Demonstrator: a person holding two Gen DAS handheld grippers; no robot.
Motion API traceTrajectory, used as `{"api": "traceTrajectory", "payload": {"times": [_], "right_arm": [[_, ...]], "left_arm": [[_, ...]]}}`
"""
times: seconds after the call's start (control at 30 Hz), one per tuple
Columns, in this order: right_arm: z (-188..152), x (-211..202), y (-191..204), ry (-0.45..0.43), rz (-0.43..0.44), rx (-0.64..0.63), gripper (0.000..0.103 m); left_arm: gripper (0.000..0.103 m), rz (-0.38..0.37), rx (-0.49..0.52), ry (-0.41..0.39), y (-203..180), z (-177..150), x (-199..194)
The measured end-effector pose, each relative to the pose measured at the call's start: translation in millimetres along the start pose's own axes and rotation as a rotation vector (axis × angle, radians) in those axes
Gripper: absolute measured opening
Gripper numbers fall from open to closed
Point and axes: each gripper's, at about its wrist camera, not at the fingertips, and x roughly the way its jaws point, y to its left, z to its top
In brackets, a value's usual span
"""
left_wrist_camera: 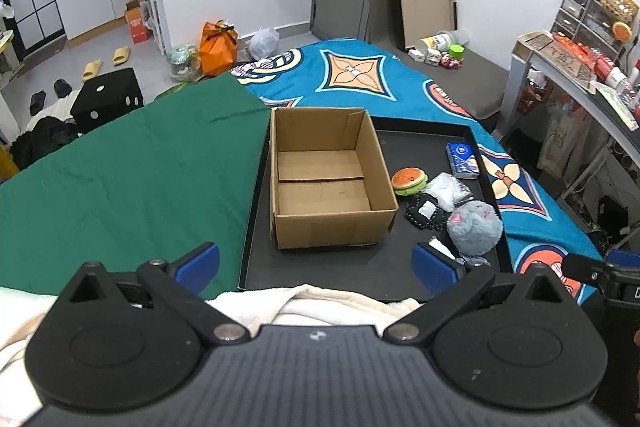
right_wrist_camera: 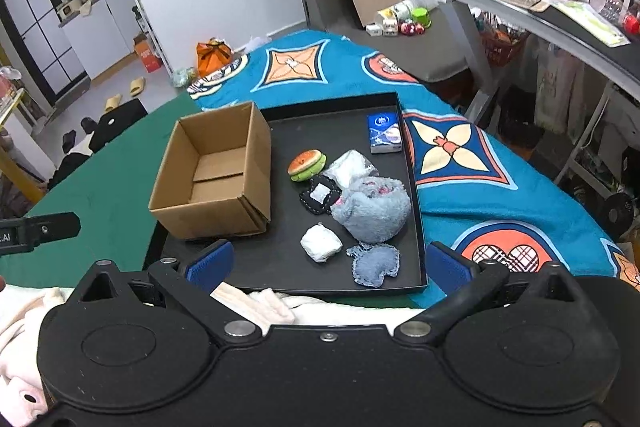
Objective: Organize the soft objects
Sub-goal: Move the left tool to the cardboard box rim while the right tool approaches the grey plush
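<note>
An empty cardboard box (left_wrist_camera: 328, 179) (right_wrist_camera: 216, 175) stands at the left of a black tray (left_wrist_camera: 424, 143) (right_wrist_camera: 288, 259). To its right lie a burger plush (left_wrist_camera: 408, 181) (right_wrist_camera: 307, 164), a clear bag (right_wrist_camera: 352, 166), a black stitched pad (right_wrist_camera: 319, 199), a grey fluffy plush (left_wrist_camera: 474, 227) (right_wrist_camera: 374, 213), a white soft bundle (right_wrist_camera: 321, 243), a denim patch (right_wrist_camera: 375, 263) and a blue tissue pack (left_wrist_camera: 463, 159) (right_wrist_camera: 385, 133). My left gripper (left_wrist_camera: 316, 265) is open near the tray's front edge, holding nothing. My right gripper (right_wrist_camera: 330, 265) is open too, above the tray's near side.
The tray rests on a bed with a green cloth (left_wrist_camera: 120, 179) on the left and a blue patterned blanket (right_wrist_camera: 480, 167) on the right. Cream fabric (left_wrist_camera: 320, 307) lies just in front of the tray. A cluttered desk (right_wrist_camera: 560, 15) stands at the right.
</note>
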Motion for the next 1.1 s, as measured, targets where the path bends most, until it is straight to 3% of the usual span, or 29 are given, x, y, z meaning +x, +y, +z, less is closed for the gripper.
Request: {"api": "traceTrajectory", "payload": {"times": [0.37, 0.7, 1.1], "right_arm": [[10.6, 44.6, -16.6, 0.114, 0.052, 0.021, 0.103], [21.0, 86.5, -33.2, 0.170, 0.045, 0.050, 0.103], [37.7, 138.5, -50.4, 0.237, 0.028, 0.087, 0.103]], "left_arm": [[0.101, 0.028, -0.025, 0.055, 1.2, 14.6, 40.9], [0.099, 0.040, -0.090, 0.109, 7.9, 25.6, 84.9], [0.067, 0.079, -0.138, 0.189, 14.8, 37.2, 141.7]]}}
